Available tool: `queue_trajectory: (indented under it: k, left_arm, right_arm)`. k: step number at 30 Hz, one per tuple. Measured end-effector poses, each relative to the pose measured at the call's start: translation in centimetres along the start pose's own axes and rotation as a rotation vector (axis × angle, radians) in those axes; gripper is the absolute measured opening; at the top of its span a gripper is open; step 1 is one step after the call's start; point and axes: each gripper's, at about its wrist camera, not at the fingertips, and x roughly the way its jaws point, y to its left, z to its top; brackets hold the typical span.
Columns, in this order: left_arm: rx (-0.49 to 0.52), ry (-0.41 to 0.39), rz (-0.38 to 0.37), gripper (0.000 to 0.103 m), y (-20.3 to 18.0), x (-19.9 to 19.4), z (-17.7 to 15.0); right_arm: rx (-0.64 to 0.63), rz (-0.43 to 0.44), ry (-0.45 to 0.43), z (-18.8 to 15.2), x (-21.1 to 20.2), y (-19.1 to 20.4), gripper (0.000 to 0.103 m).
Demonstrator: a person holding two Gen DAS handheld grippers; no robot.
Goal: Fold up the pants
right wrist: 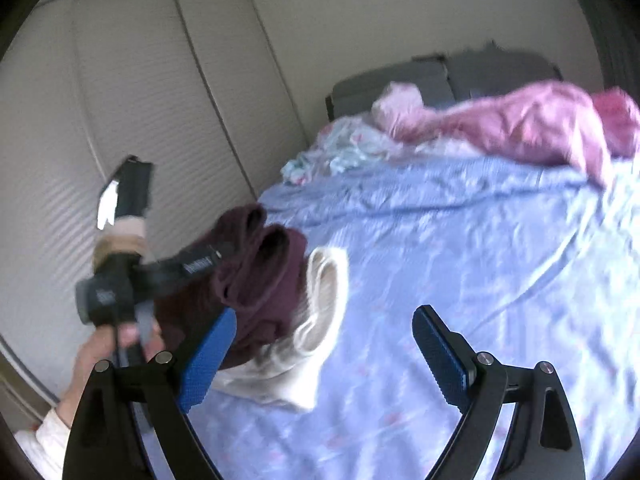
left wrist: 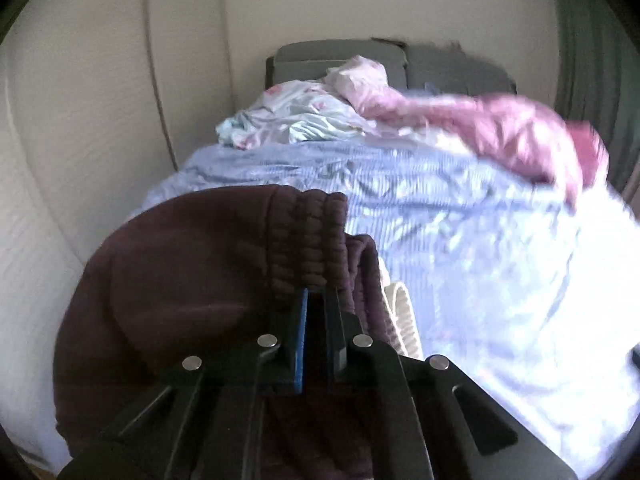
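Dark maroon pants [left wrist: 180,280] hang from my left gripper [left wrist: 316,300], which is shut on their ribbed waistband, lifted above the bed. In the right wrist view the pants [right wrist: 256,272] hang bunched at the bed's left edge, with the left gripper [right wrist: 224,256] clamped on them. My right gripper [right wrist: 324,320] is open and empty, just right of the pants, its left blue pad [right wrist: 208,356] close to the cloth. A white garment [right wrist: 316,332] lies on the bed under the pants; it also shows in the left wrist view [left wrist: 404,316].
The bed has a light blue sheet [right wrist: 460,248]. A pink blanket [right wrist: 520,124] and a pale floral cloth [right wrist: 340,152] lie bunched near the grey headboard [right wrist: 400,76]. White closet doors [right wrist: 120,100] stand left of the bed.
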Motion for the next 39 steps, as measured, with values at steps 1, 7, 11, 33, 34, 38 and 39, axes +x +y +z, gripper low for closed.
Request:
queue_trajectory:
  k: [1,7,11,33,34,38,39]
  left_arm:
    - [0.015,0.015,0.009,0.008,-1.0,0.6,-0.3]
    - [0.115,-0.015,0.184,0.014,-5.1,1.0,-0.9]
    - [0.205,-0.121,0.236,0.088,-7.9,-3.0,-1.5]
    - [-0.02,-0.119,-0.046,0.103,-18.0,-30.9,-9.1]
    - [-0.025,-0.13,-0.048,0.103,-18.2,-32.1,-9.5]
    - [-0.029,-0.185,-0.031,0.103,-19.2,-35.9,-10.9]
    - [-0.033,-0.194,-0.03,0.103,-19.3,-36.5,-11.1]
  right_arm:
    - [-0.011,-0.005,-0.007,0.2,0.0,-0.1,0.091]
    - [-0.046,-0.032,0.004,0.2,-0.4,-0.9,0.091]
    - [-0.058,-0.096,0.001,0.2,-1.2,-2.4,0.091]
    - [-0.039,-0.254,-0.077,-1.9,-27.9,-14.2,0.102]
    - [-0.037,-0.255,-0.077,-2.3,-28.9,-14.4,0.102]
    - [-0.058,-0.258,-0.08,-3.6,-31.7,-14.5,0.102]
    - [-0.06,-0.256,-0.077,-3.9,-32.2,-14.5,0.102]
